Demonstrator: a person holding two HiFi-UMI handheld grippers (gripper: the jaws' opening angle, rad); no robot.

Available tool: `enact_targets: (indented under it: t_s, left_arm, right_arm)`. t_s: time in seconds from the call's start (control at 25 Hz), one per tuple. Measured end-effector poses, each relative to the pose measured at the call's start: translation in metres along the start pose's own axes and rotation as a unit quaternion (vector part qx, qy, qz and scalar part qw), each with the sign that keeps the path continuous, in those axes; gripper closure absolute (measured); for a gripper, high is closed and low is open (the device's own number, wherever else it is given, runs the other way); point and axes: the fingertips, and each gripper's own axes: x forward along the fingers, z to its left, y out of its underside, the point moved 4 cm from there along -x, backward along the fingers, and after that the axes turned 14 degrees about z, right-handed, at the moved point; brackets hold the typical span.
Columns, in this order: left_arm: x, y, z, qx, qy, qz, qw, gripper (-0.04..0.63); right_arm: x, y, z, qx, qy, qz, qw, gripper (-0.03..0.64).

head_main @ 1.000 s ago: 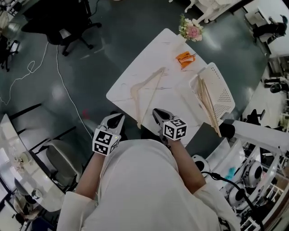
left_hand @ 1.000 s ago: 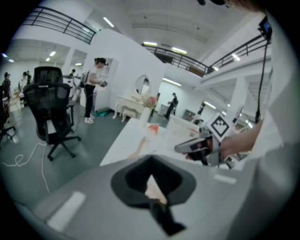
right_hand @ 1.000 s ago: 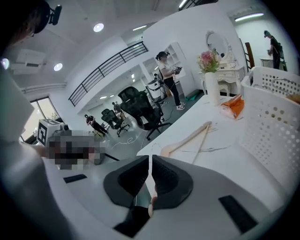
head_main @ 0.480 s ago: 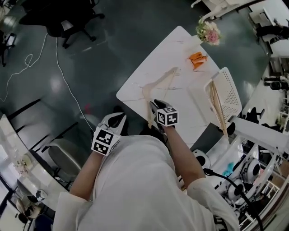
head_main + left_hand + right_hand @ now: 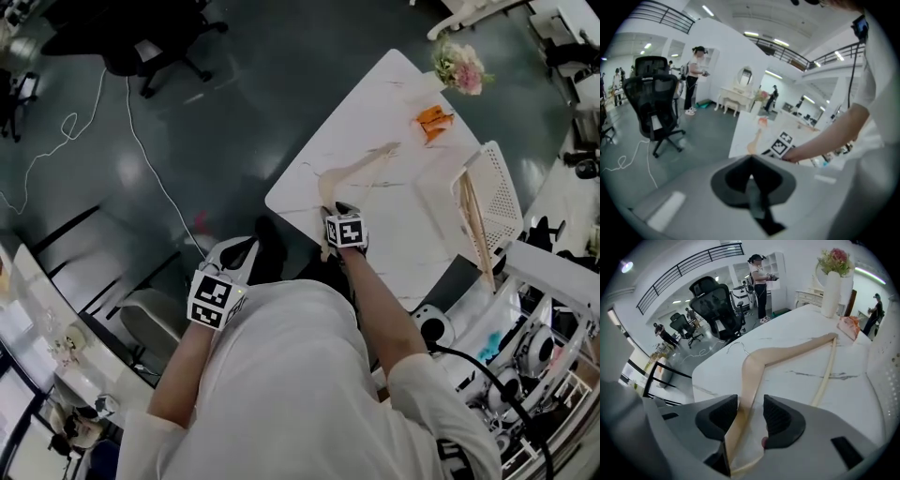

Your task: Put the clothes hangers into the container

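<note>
the whole matter turns on the right tongs [image 5: 751,414] and the wooden hanger [image 5: 792,350] left on the desk [image 5: 375,103]. the hanger lies near the desk's near corner, and its nearer arm runs straight between the two pads of the right tongs. from there it goes away from the person to the bend, and a second arm then angles off toward the far right edge. the thin bar runs back alongside. those tongs have just been opening and stand wide apart, astride the arm without pressing on it, so the hanger is not yet gripped. they point steeply down at the desk, and their gap lines up with the arm's long axis rather than across it. closing as they stand should therefore pinch the arm across its width. the container [image 5: 502,187], a white perforated basket, sits at the desk's right edge, well apart from this hanger, with other hangers [image 5: 475,220] already leaning in it. the carry would go rightward across the desk. the left tongs [image 5: 751,174] are closed together with nothing in them and hang off the desk over the floor. the right hand is plainly the nearer one.
</note>
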Motion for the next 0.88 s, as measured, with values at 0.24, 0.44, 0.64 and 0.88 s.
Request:
enact_targets:
  t_s: [0.24,0.44,0.64,0.88]
  left_arm:
    - [-0.004,0.012,0.013,-0.009,-0.002,0.008,0.9999,0.595]
    - [0.001,0.014,0.011,-0.013,0.013,0.006,0.9998,0.595]
    - [0.003,0.010,0.008,-0.006,0.022,0.001,0.9997,0.595]
    - [0.014,-0.002,-0.003,0.017,0.040,-0.004,0.9991,0.595]
  right_arm:
    - [0.006,-0.008,0.011,-0.007,0.065,0.003,0.998,0.503]
    - [0.001,-0.010,0.008,0.046,0.029,-0.006,0.999,0.531]
    - [-0.020,-0.010,0.007,0.046,-0.002,-0.037,0.998,0.532]
    - [-0.063,-0.009,0.002,0.046,-0.031,-0.082,0.995,0.534]
